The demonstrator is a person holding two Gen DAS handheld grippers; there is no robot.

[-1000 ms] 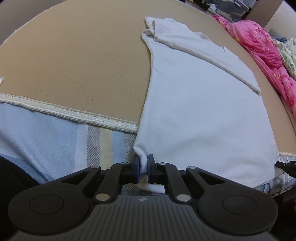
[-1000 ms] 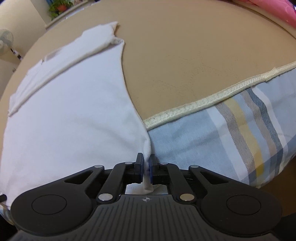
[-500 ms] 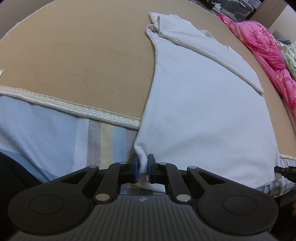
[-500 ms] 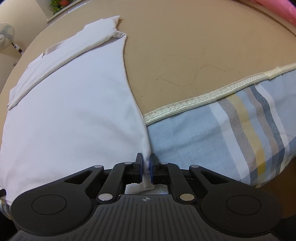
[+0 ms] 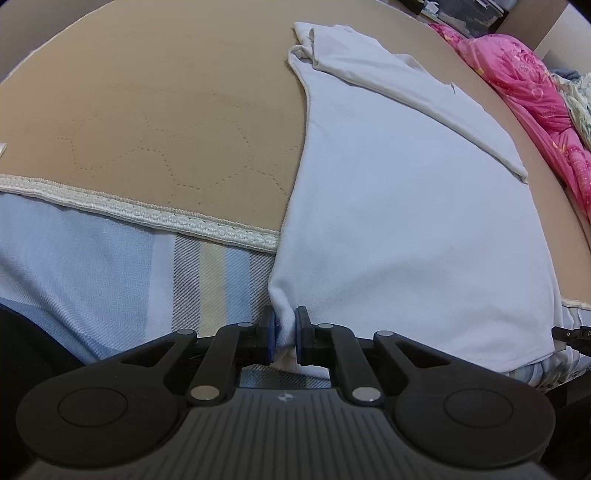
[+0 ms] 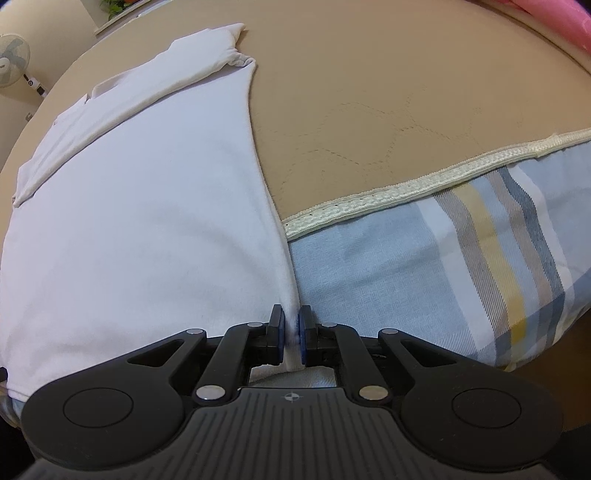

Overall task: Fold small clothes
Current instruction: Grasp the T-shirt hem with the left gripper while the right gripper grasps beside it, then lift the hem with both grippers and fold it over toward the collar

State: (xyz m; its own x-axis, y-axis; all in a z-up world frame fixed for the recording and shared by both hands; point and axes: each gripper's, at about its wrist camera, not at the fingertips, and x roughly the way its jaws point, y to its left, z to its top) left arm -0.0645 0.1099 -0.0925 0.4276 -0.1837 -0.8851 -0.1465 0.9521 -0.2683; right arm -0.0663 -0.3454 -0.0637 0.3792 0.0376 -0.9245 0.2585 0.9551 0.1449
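A white T-shirt [image 5: 406, 206] lies flat on a tan quilted mat [image 5: 166, 122], its far end folded over into a band. Its near hem hangs over the mat's edge. My left gripper [image 5: 284, 334] is shut on the shirt's near left hem corner. In the right wrist view the same shirt [image 6: 147, 221] fills the left half, and my right gripper [image 6: 291, 336] is shut on its near right hem corner. The tip of the right gripper [image 5: 570, 334] shows at the right edge of the left wrist view.
The mat has a cream braided border [image 5: 147, 216] and lies on a blue plaid bedsheet [image 6: 443, 258]. A pink quilt [image 5: 517, 88] is bunched along the right side of the bed. A standing fan [image 6: 11, 55] and a potted plant [image 6: 118, 3] are far off.
Both grippers have kept their grip on the hem corners. The shirt and the mat edge have shifted slightly upward in both views, as the grippers drew back a little.
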